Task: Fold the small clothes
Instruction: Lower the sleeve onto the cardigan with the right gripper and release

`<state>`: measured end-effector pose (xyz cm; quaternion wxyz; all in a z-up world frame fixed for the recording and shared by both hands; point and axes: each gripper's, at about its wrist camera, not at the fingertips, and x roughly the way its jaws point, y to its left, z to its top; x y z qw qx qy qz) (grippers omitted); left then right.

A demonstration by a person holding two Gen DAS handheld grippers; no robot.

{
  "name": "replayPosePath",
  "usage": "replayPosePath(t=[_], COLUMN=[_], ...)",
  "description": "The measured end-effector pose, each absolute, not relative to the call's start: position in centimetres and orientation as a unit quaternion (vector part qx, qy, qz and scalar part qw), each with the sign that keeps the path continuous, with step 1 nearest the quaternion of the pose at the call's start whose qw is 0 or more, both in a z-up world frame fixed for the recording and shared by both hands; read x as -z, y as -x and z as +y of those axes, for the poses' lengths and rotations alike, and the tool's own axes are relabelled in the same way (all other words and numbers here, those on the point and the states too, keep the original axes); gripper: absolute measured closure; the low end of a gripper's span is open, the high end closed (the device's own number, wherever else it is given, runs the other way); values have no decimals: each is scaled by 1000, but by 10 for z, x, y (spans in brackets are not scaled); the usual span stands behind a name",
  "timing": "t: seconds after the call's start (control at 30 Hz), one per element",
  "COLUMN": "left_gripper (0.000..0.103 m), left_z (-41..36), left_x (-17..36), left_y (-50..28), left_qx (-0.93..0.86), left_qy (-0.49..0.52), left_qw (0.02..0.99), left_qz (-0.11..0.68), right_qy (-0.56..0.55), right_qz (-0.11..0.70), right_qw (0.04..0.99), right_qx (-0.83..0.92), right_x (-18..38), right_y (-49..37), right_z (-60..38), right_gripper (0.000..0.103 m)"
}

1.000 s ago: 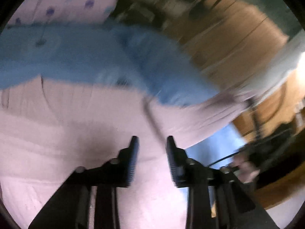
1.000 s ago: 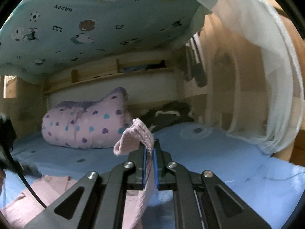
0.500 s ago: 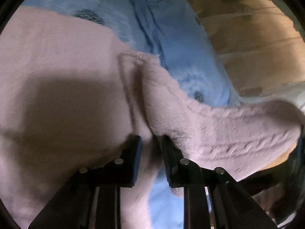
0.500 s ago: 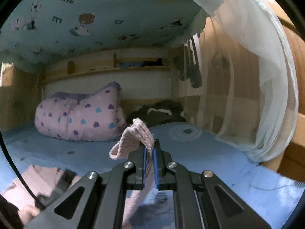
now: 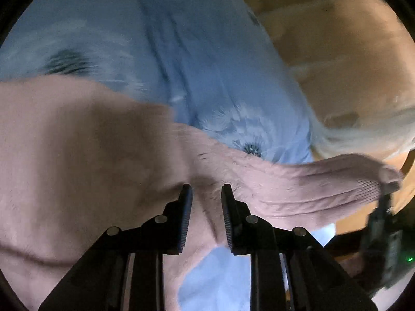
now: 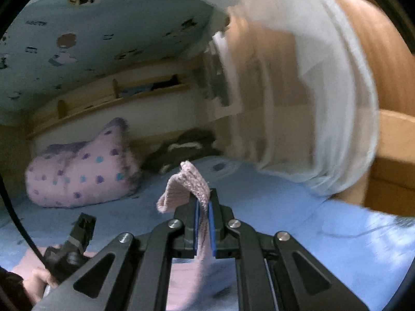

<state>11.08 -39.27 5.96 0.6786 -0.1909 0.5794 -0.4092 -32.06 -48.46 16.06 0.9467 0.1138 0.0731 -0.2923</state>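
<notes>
My left tool (image 5: 205,190) now a bit wider than before, jaws apart over pink sweater (image 5: 77,155) on blue bed (image 5: 207,64). My right tool (image 6: 203,202) still pinches sleeve (image 6: 181,186), lifted. Ceiling writing too blurry now.

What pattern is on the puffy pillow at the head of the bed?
The pink puffy pillow carries scattered purple and blue heart-like spots, clearest in the right wrist view.
</notes>
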Motion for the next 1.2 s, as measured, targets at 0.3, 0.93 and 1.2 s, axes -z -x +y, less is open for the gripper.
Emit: replayPosePath(t=[0.3,0.93,1.2], left_gripper=[99,62,61], left_z=[-314,-324,-332], left_x=[-39,-22,-26], left_y=[-102,-89,-80], left_qx=[403,405,403], left_qy=[270,326,294], left_qw=[639,600,630], left_qz=[598,608,595], right_qy=[5,-160,-362], right_qz=[224,144,108], right_qw=[955,974,917], right_qx=[193,70,126], right_x=[-81,-56,-16], right_y=[202,306,321], right_z=[-388,-423,-502], right_gripper=[97,24,24])
